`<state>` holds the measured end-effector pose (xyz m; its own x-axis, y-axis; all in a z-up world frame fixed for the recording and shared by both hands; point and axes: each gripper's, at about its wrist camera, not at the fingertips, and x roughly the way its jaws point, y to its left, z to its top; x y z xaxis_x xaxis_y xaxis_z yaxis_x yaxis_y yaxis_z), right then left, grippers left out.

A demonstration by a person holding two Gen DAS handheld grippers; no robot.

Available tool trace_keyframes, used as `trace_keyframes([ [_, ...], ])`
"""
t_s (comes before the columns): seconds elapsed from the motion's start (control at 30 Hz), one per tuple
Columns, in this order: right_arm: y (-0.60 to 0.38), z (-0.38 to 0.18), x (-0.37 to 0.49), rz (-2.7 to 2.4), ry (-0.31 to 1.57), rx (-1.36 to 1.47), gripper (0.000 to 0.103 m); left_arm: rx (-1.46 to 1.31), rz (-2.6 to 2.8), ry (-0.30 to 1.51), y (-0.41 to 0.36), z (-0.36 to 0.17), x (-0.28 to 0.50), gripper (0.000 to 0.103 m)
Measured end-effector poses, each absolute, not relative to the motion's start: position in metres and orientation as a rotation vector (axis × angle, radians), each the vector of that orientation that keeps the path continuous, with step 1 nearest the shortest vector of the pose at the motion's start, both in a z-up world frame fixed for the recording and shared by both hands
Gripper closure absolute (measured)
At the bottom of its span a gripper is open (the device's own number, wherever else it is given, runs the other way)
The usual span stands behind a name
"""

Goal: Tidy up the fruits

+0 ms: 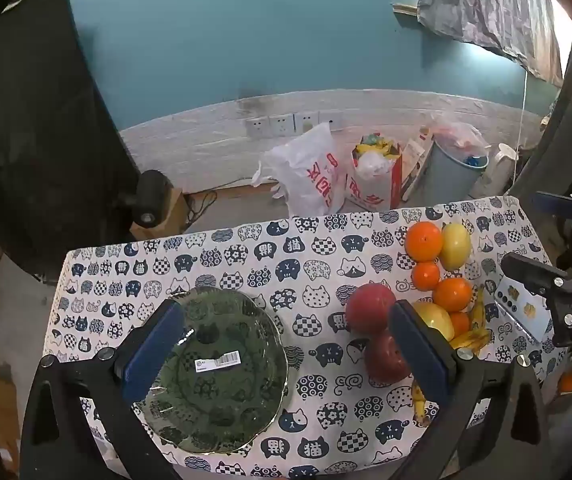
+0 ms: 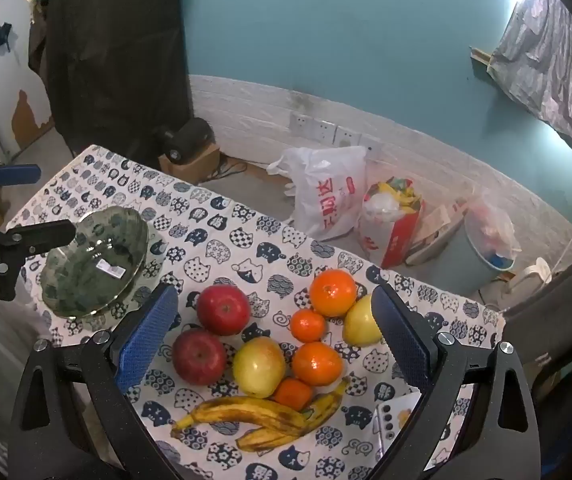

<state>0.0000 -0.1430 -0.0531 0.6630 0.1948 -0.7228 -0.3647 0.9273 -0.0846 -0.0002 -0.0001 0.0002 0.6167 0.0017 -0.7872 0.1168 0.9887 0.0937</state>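
Note:
A green glass plate (image 1: 221,372) lies on the cat-print cloth at the left, also in the right wrist view (image 2: 93,264). My left gripper (image 1: 286,352) is open and empty above the plate's right side. A fruit cluster lies right: two red apples (image 2: 223,309) (image 2: 199,356), yellow apples (image 2: 259,366) (image 2: 360,322), several oranges (image 2: 332,292) and spotted bananas (image 2: 245,412). My right gripper (image 2: 275,340) is open and empty, hovering over the fruit. The red apples also show in the left wrist view (image 1: 370,308).
A phone (image 2: 396,412) lies by the bananas at the table's right. Beyond the far table edge stand plastic bags (image 1: 310,172), a red paper bag (image 1: 378,176) and a grey bin (image 1: 454,172). A dark cloth (image 1: 37,128) hangs at the left.

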Motion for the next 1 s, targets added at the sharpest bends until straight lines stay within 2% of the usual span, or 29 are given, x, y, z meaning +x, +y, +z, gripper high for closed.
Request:
trace_keyframes([
  [1.0,-0.1496,-0.0536,-0.0016,0.316,0.795,-0.222,0.007,0.114,-0.101,0.903,0.0003,0.0039,-0.0011,0.0],
])
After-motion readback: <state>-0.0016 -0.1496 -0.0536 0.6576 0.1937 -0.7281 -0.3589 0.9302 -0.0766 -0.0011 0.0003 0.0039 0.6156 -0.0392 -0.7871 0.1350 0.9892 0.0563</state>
